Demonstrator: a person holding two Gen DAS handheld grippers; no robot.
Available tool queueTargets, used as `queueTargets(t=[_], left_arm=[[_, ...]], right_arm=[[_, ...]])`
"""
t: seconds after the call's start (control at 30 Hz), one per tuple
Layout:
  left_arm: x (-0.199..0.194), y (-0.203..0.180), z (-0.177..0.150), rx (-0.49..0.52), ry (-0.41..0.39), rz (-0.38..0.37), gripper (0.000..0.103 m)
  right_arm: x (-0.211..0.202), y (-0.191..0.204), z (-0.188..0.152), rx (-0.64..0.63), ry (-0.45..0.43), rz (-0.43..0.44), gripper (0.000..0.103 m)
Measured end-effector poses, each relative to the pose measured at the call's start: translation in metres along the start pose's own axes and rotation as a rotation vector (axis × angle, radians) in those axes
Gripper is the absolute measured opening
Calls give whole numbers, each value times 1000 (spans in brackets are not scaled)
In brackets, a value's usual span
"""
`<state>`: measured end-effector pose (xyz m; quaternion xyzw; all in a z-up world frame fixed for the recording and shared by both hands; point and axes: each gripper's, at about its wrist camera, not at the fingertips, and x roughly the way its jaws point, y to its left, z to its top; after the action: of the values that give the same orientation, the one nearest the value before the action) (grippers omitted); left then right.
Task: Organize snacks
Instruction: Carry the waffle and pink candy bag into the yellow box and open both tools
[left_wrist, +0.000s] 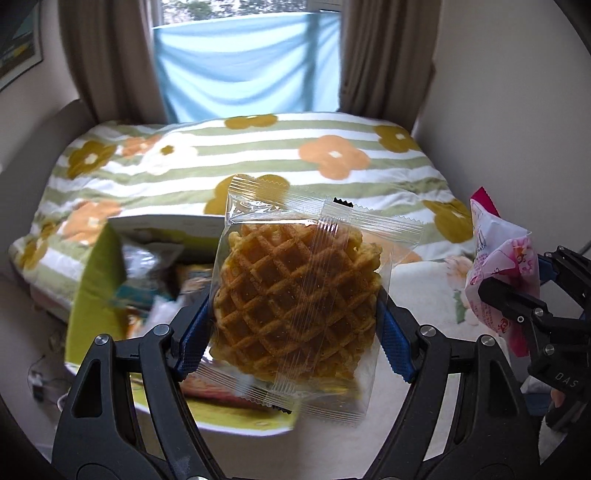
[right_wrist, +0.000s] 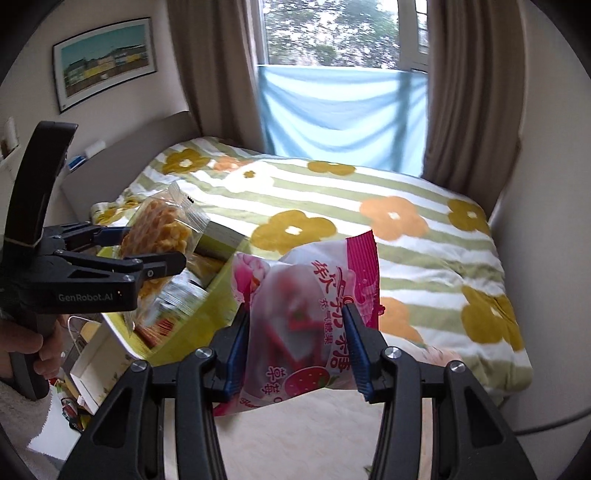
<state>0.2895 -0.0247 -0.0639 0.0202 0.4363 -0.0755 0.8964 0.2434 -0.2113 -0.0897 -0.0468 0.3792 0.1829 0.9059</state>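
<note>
My left gripper (left_wrist: 295, 314) is shut on a clear packet with a golden waffle (left_wrist: 295, 295) and holds it up above a green-sided snack box (left_wrist: 96, 291). The left gripper (right_wrist: 147, 254) and waffle packet (right_wrist: 162, 225) also show at the left of the right wrist view. My right gripper (right_wrist: 295, 332) is shut on a pink and white strawberry snack bag (right_wrist: 306, 306), held in the air to the right of the box (right_wrist: 192, 325). The right gripper (left_wrist: 517, 306) and pink bag (left_wrist: 498, 273) also show at the right edge of the left wrist view.
The box holds several wrapped snacks (left_wrist: 155, 273). A bed with a striped flowered blanket (right_wrist: 369, 206) lies behind. Curtains and a blue cloth (right_wrist: 343, 114) hang at the window. A white open carton (right_wrist: 92, 365) sits low at the left.
</note>
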Motion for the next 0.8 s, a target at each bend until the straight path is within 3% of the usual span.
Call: queueTargets(t=[0.23,0.43,0.67,0.77,0.8], left_arm=[[-7,92,-7,-66,10,12,76],[13,163,-15,-85,53,15,77],[58,198,-24,-20,123,-3,77],[67,197,-26,26,131,-15,84],[69,197,-26,40,131,-23,94]], right_arm=[[38,78,38,-27,-12,72,44],[75,133,64,-37,-3,96,44],[117,164,75,3,41,64,44],[127,169,75,23,66,47,44],[130,170,74,27,74,41,44]])
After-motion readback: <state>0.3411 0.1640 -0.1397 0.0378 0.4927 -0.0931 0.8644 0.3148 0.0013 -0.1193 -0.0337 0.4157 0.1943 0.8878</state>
